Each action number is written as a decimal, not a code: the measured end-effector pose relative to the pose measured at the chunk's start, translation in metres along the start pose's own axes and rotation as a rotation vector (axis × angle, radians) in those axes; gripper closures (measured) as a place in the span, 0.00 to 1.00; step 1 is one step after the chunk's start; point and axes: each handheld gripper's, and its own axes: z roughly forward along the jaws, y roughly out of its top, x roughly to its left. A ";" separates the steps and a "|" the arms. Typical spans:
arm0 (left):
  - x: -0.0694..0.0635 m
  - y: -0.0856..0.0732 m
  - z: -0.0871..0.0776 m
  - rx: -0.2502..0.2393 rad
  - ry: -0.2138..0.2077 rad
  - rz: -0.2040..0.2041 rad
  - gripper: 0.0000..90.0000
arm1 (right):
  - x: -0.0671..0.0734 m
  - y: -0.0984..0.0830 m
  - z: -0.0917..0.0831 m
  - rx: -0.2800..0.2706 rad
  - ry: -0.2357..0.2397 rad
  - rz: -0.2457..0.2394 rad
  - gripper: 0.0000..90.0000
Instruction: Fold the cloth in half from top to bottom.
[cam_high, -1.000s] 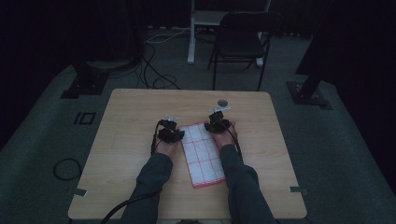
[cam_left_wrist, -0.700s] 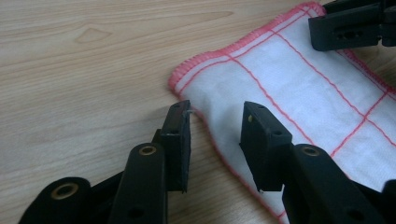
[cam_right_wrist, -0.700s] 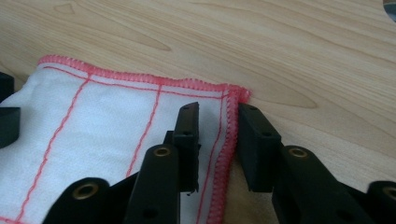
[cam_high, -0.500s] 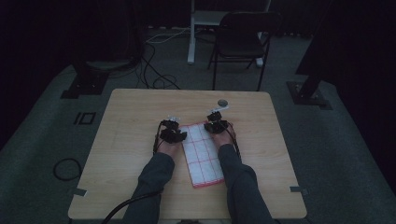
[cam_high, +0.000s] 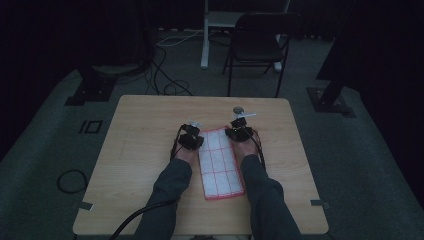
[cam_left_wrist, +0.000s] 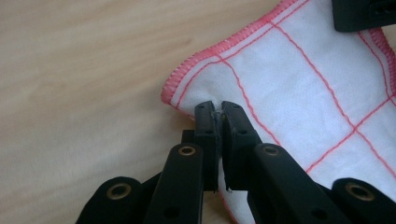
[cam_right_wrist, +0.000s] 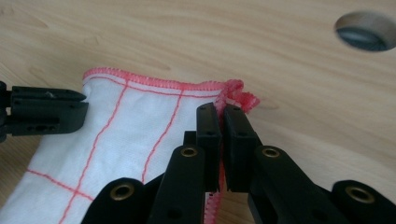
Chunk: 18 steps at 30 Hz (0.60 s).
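Note:
A white cloth (cam_high: 220, 162) with red grid lines and a red stitched hem lies flat on the wooden table (cam_high: 145, 150), its long side running away from the person. My left gripper (cam_left_wrist: 217, 108) has just closed its jaws on the hem at the far left corner (cam_high: 196, 132). My right gripper (cam_right_wrist: 221, 111) has just closed too and pinches the bunched hem at the far right corner (cam_high: 235, 129). The cloth (cam_left_wrist: 303, 88) puckers slightly at each grip. Each gripper view shows the other gripper's black jaw at the picture's edge.
A round hole (cam_right_wrist: 363, 31) is set in the tabletop just beyond the right gripper. Bare wood lies on both sides of the cloth. Behind the table stand a dark chair (cam_high: 260, 45) and a white stand, with cables on the floor.
Both hands have edged in toward the cloth's far corners and lifted a little. Both pairs of jaws now pinch the hem there.

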 end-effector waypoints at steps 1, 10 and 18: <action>-0.001 0.004 -0.003 -0.016 -0.004 0.007 0.96 | -0.001 0.001 -0.003 -0.008 -0.001 0.000 0.97; -0.007 0.027 -0.020 -0.115 -0.016 0.058 0.96 | -0.009 0.008 -0.031 -0.110 -0.003 0.030 0.97; -0.016 0.021 -0.036 -0.150 -0.055 0.082 0.96 | -0.010 -0.003 -0.049 -0.142 0.022 0.013 0.97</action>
